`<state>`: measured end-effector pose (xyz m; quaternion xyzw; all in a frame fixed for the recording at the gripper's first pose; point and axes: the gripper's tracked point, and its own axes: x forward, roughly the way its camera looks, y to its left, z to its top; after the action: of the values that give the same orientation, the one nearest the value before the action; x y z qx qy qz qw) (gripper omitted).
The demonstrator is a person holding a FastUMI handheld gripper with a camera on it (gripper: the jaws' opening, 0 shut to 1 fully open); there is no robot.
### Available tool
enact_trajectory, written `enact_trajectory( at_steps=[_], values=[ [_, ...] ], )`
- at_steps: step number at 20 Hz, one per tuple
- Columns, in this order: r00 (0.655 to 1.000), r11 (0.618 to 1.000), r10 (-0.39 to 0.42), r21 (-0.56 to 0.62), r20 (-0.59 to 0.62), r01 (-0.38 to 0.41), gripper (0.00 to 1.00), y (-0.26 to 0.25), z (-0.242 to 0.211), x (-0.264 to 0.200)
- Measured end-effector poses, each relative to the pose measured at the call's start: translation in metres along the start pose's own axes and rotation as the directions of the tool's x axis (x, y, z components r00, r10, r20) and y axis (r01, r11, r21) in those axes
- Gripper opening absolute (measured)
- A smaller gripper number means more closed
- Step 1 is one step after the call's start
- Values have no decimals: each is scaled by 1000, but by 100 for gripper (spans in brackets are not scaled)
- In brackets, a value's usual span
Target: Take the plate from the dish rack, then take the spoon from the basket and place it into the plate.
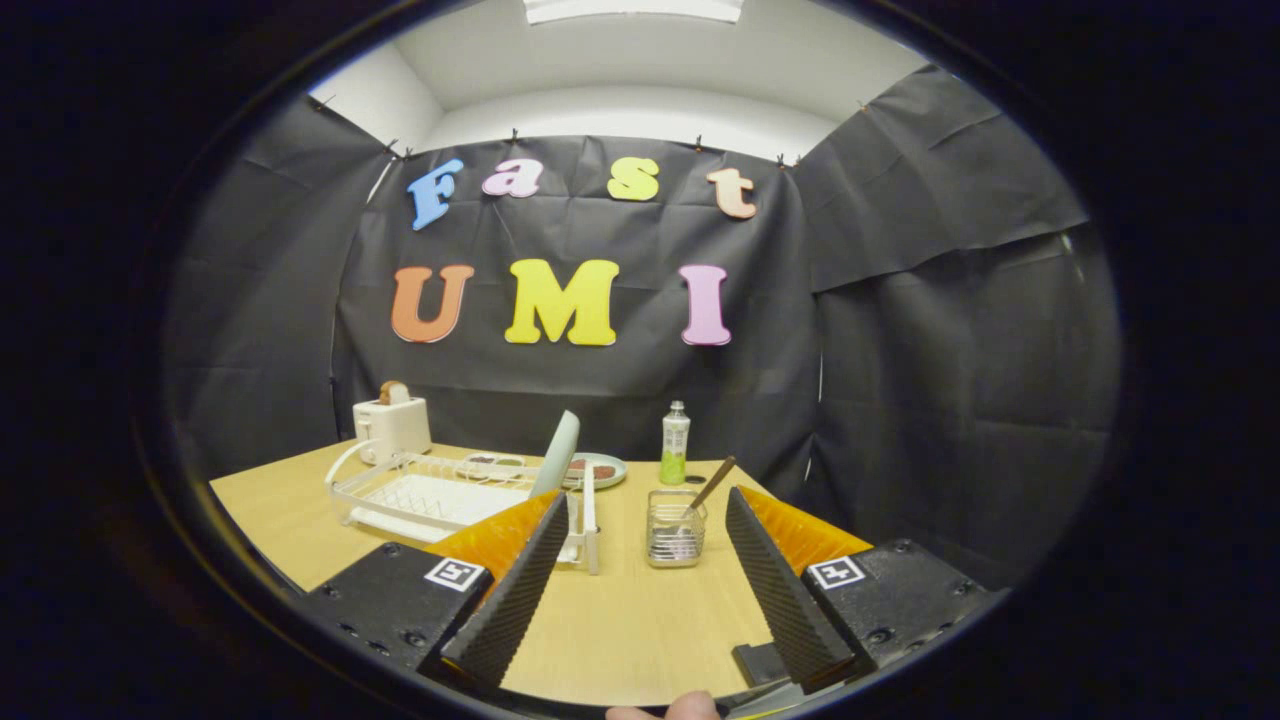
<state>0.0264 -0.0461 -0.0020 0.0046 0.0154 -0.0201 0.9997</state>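
Observation:
A pale green plate (556, 454) stands upright on its edge in the white dish rack (430, 495), just beyond my left fingertip. A small wire basket (675, 530) sits on the wooden table between and beyond my fingers, with a brown-handled spoon (712, 484) leaning out of it to the right. My gripper (645, 498) is open, held above the near part of the table, with nothing between its fingers.
A white toaster (392, 425) with a slice of bread stands behind the rack. A flat plate with food (598, 468) and a green bottle (675, 444) sit at the back of the table (620, 620). A fingertip (690, 708) shows at the near edge.

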Motion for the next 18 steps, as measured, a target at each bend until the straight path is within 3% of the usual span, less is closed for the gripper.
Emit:
enact_trajectory(
  at_steps=[7,13,18],
  values=[
    [999,998,37,-48,-28,-38,100,7,15,27],
    [989,989,123,-76,-84,-129,100,33,74,92],
    [941,976,193,-44,-278,-214,100,67,100,164]
  ],
)
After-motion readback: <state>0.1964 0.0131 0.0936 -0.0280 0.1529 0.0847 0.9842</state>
